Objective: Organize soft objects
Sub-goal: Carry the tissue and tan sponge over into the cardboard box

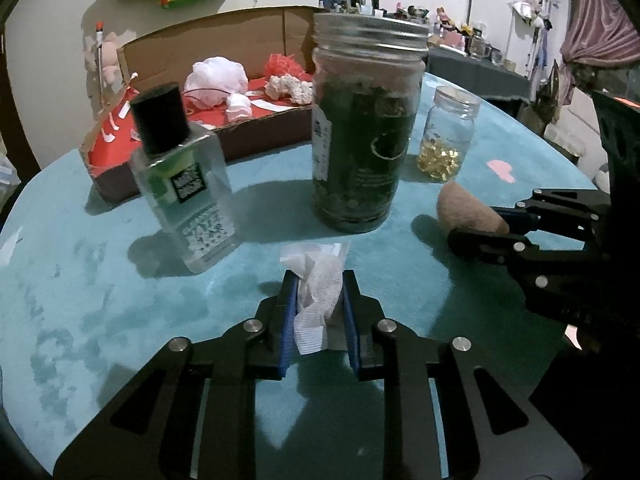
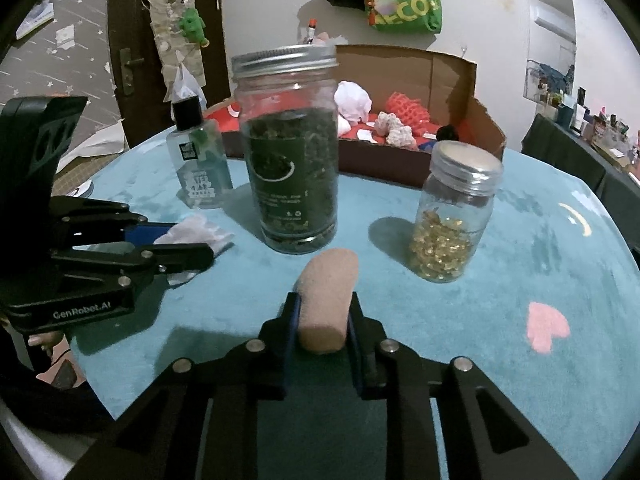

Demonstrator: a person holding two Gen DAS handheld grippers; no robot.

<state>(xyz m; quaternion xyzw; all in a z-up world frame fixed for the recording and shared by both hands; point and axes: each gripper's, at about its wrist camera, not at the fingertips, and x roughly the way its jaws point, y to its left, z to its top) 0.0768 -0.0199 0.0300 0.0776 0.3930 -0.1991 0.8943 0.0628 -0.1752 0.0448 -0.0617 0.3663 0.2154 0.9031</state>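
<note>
A: What does each tool hold, as seen from the two wrist views?

B: The left tool point(image 1: 320, 300) is closed on a crumpled white gauze wipe point(image 1: 316, 300), pinched between its blue pads just over the teal counter point(image 1: 100, 300). The right tool point(image 2: 322, 320) is clamped on a tan sponge point(image 2: 326, 300), a rounded oblong piece that juts forward past the fingertips.

A: Are both tools visible in each other's view?

B: Yes. The right tool enters the left wrist view from the right edge, with the sponge at its tip; the left tool appears at the left edge of the right wrist view, with the wipe at its tip.

A: What stands ahead of them on the counter?

B: A tall jar point(image 1: 366, 128) with a metal screw lid and dark green contents stands at centre. To its left is a clear bottle point(image 1: 182, 184) with a black cap. To its right is a small jar point(image 2: 454, 212) partly filled with yellow capsules. A pink heart mark point(image 2: 548, 326) shows on the counter cloth.

A: And behind the jars?

B: An open cardboard box point(image 1: 260, 36) with a red floor rests at the far edge of the counter. It contains a white mesh puff point(image 1: 218, 78), a red mesh puff point(image 1: 282, 64) and a cream scrunchie-like piece point(image 1: 290, 88).
</note>
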